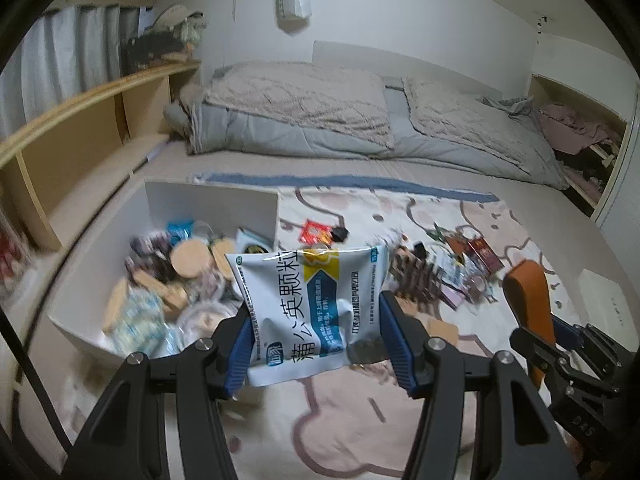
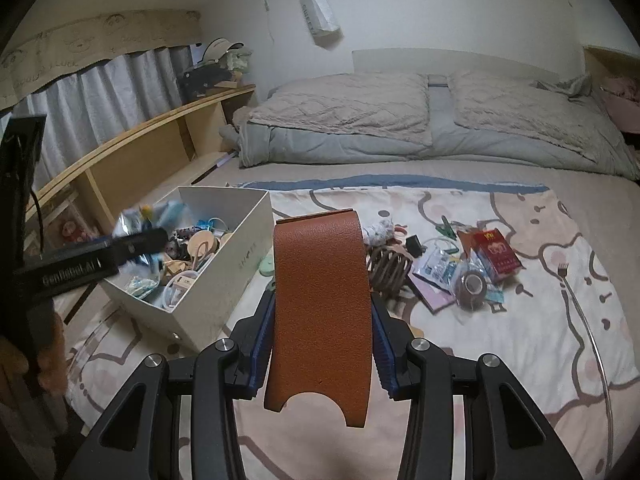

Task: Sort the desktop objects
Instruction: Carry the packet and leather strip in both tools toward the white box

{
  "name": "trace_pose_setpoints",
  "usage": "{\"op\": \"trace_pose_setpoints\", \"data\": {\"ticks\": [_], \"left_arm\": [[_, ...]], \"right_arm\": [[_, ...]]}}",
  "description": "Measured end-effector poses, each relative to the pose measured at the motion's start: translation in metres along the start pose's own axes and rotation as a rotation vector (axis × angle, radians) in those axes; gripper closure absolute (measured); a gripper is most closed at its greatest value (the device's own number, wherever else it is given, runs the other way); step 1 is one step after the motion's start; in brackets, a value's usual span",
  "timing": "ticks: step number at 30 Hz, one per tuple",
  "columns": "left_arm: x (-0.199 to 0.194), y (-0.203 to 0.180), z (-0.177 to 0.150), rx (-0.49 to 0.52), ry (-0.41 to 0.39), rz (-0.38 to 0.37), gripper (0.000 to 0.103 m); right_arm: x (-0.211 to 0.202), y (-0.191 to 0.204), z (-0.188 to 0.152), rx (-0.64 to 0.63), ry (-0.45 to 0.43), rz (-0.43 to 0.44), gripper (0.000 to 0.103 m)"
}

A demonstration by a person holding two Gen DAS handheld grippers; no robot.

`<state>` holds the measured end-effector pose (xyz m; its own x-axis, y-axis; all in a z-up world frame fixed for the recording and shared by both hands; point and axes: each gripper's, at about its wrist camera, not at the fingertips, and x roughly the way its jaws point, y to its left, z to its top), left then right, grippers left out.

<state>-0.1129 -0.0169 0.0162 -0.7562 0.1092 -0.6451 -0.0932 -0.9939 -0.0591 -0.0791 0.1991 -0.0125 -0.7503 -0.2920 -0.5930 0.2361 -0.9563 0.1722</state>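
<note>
My left gripper (image 1: 316,320) is shut on a white and blue medicine sachet (image 1: 308,308) with Chinese print, held above the patterned blanket, just right of the white storage box (image 1: 212,200). My right gripper (image 2: 322,320) is shut on an orange-brown leather case (image 2: 320,304) and holds it upright above the blanket. The case and right gripper also show at the right in the left wrist view (image 1: 528,296). The left gripper shows as a black bar over the box in the right wrist view (image 2: 100,260). The box (image 2: 232,240) holds several small items.
Loose items lie on the blanket: a red cigarette pack (image 2: 498,256), a roll of tape (image 2: 472,284), a brown hair claw (image 2: 388,268), a green clip (image 2: 446,230), a red sachet (image 1: 316,232). Pillows and a quilt lie behind, a wooden shelf stands at the left.
</note>
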Motion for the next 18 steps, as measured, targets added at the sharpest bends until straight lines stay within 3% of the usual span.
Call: {"op": "trace_pose_setpoints", "data": {"ticks": [8,18], "left_arm": [[0.005,0.026,0.02,0.025,-0.019,0.016,0.045],[0.024,0.079,0.032,-0.033,-0.006,0.07,0.044]], "right_arm": [[0.009,0.017,0.008,-0.026,-0.001,0.01,0.058],[0.021,0.04,0.021,-0.044,-0.008,0.049,0.059]]}}
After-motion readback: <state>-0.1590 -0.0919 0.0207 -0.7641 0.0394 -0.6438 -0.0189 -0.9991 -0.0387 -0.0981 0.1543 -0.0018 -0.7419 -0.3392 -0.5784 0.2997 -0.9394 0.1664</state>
